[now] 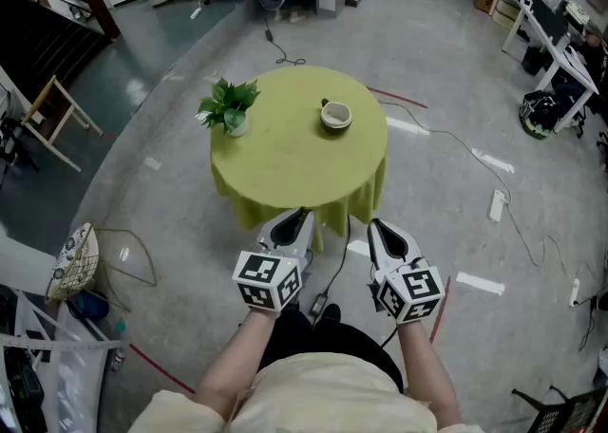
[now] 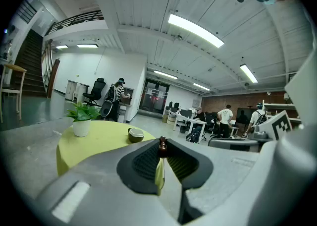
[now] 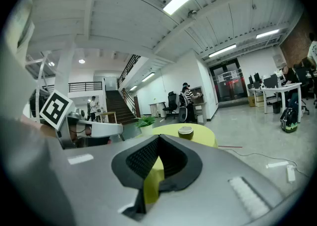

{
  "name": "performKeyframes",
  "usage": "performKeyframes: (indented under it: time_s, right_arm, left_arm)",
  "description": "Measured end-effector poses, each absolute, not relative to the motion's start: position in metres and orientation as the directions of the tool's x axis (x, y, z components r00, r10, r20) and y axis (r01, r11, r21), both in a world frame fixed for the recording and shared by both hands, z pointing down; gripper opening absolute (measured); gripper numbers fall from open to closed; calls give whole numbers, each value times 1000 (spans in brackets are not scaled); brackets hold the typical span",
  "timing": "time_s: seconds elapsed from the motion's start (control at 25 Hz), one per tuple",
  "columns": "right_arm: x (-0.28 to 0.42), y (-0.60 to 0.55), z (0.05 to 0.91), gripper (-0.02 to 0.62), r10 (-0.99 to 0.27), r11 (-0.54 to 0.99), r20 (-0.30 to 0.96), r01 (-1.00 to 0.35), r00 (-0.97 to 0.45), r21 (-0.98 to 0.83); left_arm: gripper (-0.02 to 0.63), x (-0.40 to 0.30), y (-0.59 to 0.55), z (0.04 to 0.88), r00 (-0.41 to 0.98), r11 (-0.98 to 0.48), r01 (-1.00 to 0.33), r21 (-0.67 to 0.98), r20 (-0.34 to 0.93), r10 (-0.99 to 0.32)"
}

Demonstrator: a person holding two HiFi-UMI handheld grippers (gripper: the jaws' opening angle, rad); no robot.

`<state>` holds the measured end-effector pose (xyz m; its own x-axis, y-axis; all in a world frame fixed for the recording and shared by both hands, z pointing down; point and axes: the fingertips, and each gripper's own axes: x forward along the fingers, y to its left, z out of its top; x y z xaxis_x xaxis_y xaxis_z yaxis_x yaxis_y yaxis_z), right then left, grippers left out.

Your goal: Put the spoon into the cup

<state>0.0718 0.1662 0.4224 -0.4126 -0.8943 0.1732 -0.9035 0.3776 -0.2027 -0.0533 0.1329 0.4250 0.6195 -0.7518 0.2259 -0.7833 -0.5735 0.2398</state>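
Spoon shows only as a small brown tip, pinched tight in the left gripper, near the person. White cup sits far off on the green table. Right gripper is pressed together, holding nothing.

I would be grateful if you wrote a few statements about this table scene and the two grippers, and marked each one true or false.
1. The cup stands on the round table. True.
2. In the head view, the potted plant is to the right of the cup. False: it stands to the cup's left.
3. The left gripper pinches a small brown thing at its jaw tips. True.
4. The right gripper holds the cup. False: its jaws are together with nothing between them, and the cup sits apart on the table.
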Motion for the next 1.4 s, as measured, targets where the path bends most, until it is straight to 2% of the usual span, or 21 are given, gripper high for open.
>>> performKeyframes:
  time_s: [0.88, 1.4]
  right_arm:
    - [81, 150, 424, 2, -896, 378, 154, -898, -416, -227]
    - [91, 89, 438, 2, -901, 341, 194, -910, -387, -234]
  left_arm:
    - [46, -55, 116, 424, 587, -540, -807, 237, 230, -776]
    - [46, -50, 44, 435, 596, -540, -799, 263, 239, -766]
